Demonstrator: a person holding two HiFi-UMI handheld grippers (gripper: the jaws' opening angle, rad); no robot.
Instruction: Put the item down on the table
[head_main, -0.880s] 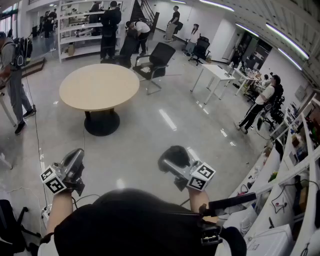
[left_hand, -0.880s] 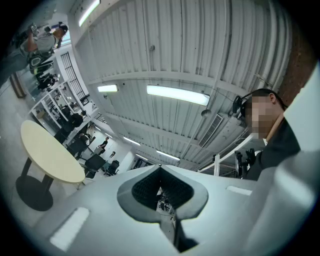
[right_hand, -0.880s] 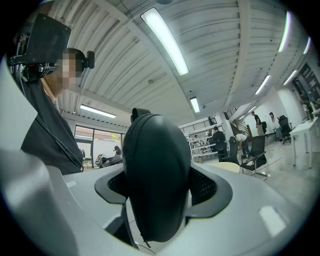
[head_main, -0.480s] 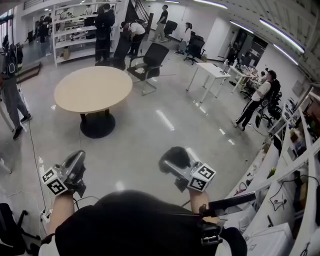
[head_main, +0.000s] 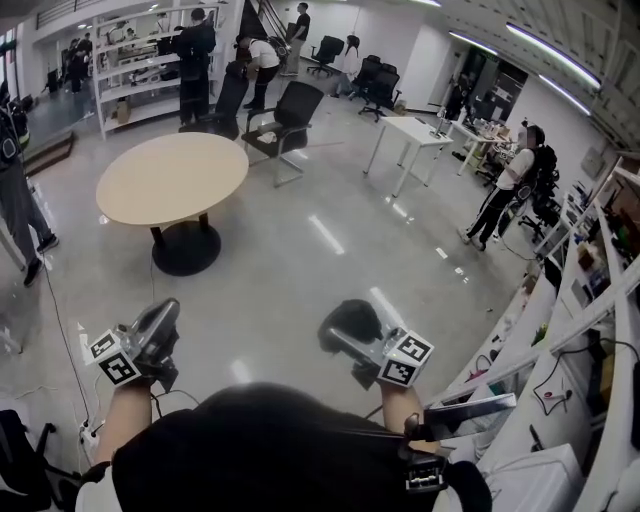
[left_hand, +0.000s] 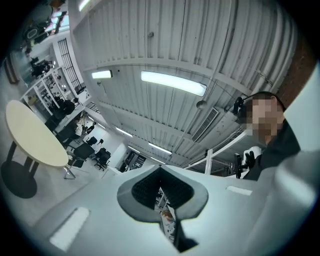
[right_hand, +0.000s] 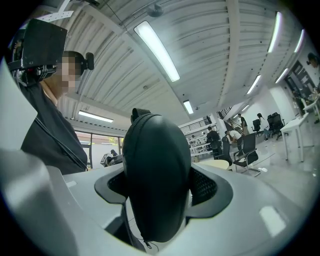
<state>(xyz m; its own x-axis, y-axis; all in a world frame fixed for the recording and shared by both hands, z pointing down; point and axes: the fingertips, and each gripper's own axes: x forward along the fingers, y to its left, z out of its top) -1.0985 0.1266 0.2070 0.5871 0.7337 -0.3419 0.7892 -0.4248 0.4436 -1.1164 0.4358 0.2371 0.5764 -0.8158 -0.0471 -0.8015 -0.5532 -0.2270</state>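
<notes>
Obs: open floor (head_main: 300, 260) between the person and the round table (head_main: 170, 178). The table top is bare. A black office chair (head_main: 290, 110) stands just beyond its far right edge, and people stand at the shelves farther back.

Task item: black zip case (right_hand: 157, 175), an oval hard shell. It is carried over the floor at the person's right front (head_main: 352, 318), well apart from the table's near edge and not above the top.

Right gripper (head_main: 345, 335): pads clamped on the case's flanks, the case standing on end between them with both ends sticking out of the grip.

Left gripper (head_main: 160, 325): jaws closed together, nothing between them (left_hand: 161, 192).

Risks, judged:
- Letting go here sends the case to the floor, as the table is not yet under it.
- The shell looks smooth and domed, so on a jolt while walking it could pivot or slide out of the pads.
- A thin cable (head_main: 62, 300) trails on the floor at the left and could trip the person.
- Setting the case right at the near edge could let the rounded shell roll off. Aim further in on the top.
</notes>
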